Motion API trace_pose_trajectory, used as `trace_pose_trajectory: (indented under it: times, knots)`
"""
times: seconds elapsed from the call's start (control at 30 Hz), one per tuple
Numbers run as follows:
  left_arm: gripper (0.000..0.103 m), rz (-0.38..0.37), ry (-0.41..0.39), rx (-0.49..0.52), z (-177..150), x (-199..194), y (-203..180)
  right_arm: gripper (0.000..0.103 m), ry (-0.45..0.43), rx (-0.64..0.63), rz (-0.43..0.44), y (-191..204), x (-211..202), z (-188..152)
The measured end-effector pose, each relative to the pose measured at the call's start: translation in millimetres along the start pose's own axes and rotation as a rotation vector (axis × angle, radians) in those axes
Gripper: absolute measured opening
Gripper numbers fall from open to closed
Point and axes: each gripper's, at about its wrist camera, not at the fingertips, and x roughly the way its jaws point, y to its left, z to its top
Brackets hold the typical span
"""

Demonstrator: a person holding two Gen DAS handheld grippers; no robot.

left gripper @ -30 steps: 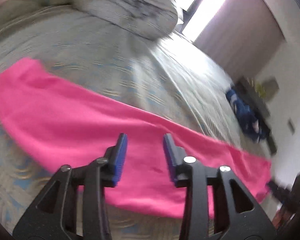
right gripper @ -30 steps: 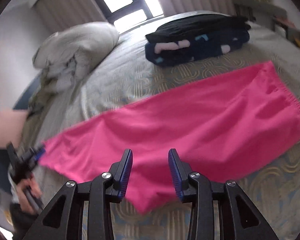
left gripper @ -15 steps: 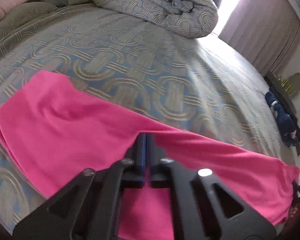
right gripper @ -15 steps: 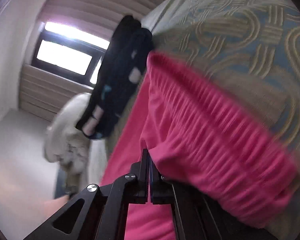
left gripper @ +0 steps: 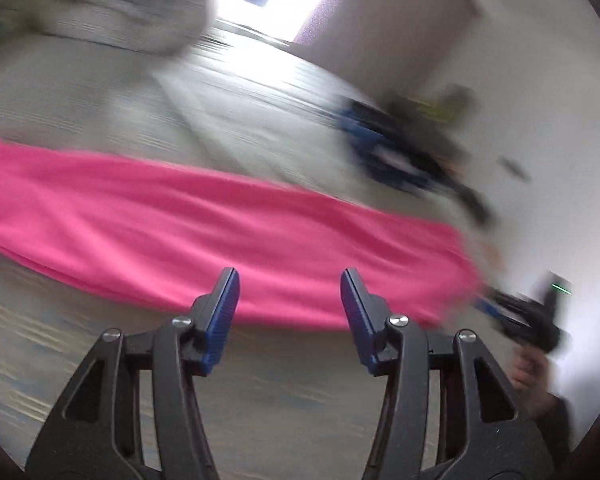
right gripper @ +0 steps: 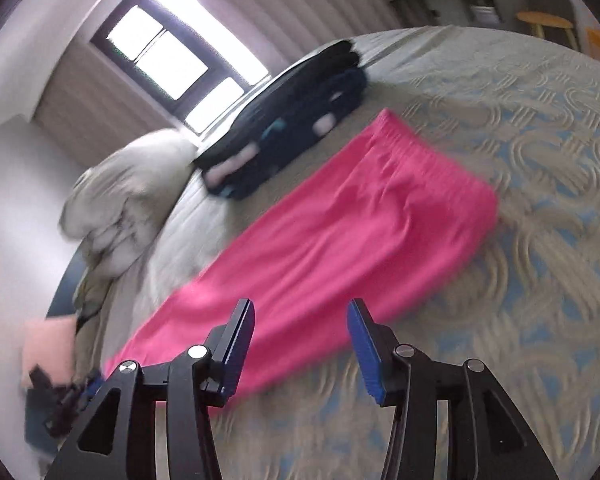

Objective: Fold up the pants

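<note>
Both tongs, left [left gripper: 290,312] and right [right gripper: 300,344], just sprung apart (nothing between); pink pants [right gripper: 340,232] flat on bed [right gripper: 540,120].

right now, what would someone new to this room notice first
The pink pants grab the eye, stretched in a long strip across the patterned bedspread. Behind them, nearer the window, sits a dark stack of folded clothes, with a rumpled grey duvet heaped at the far left. In front, each open hand-held gripper, left and right, hangs over the near edge of the pants, holding nothing.
</note>
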Motion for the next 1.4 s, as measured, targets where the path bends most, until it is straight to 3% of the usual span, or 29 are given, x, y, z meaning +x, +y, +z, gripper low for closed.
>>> trace_pose_trajectory:
  times: [0.07,0.17,0.27,0.4,0.6,0.83,1.07,1.17,1.23,1.3,1.33,1.37,1.4]
  knots:
    - [0.054,-0.122,0.03,0.039,-19,17,-40,0.049,-0.016,0.023,-0.004,-11,-14,-6]
    - [0.053,-0.193,0.067,0.139,-41,49,-91,0.049,-0.032,0.162,0.012,-42,-29,-3]
    - [0.054,-0.184,0.118,0.208,-59,80,-123,0.05,-0.025,0.235,0.038,-64,-38,-3]
    - [0.053,-0.195,0.186,0.158,-72,115,-132,0.05,-0.021,0.201,0.021,-75,-45,-6]
    - [0.053,-0.134,0.125,0.074,-68,124,-125,0.05,-0.015,0.221,0.05,-92,-40,-11]
    - [0.053,-0.12,0.146,0.119,-68,140,-135,0.05,-0.037,0.226,0.08,-91,-33,0]
    - [0.053,-0.071,0.141,0.125,-59,159,-142,0.05,-0.046,0.401,0.125,-105,-6,37]
    - [0.054,-0.056,0.146,0.15,-61,164,-146,0.05,0.023,0.423,0.042,-103,20,52]
    - [0.048,-0.046,0.144,0.155,-61,163,-147,0.05,0.004,0.414,0.013,-99,27,61]
    - [0.023,-0.026,0.152,0.148,-61,164,-142,0.044,-0.014,0.379,-0.003,-94,28,68]
    - [0.017,-0.021,0.157,0.132,-60,164,-137,0.021,-0.026,0.357,-0.015,-92,29,70]
    - [0.009,-0.028,0.159,0.117,-59,163,-133,0.01,-0.025,0.349,-0.028,-93,29,71]
    - [0.008,-0.043,0.16,0.1,-58,162,-130,0.01,-0.027,0.355,-0.028,-96,30,71]
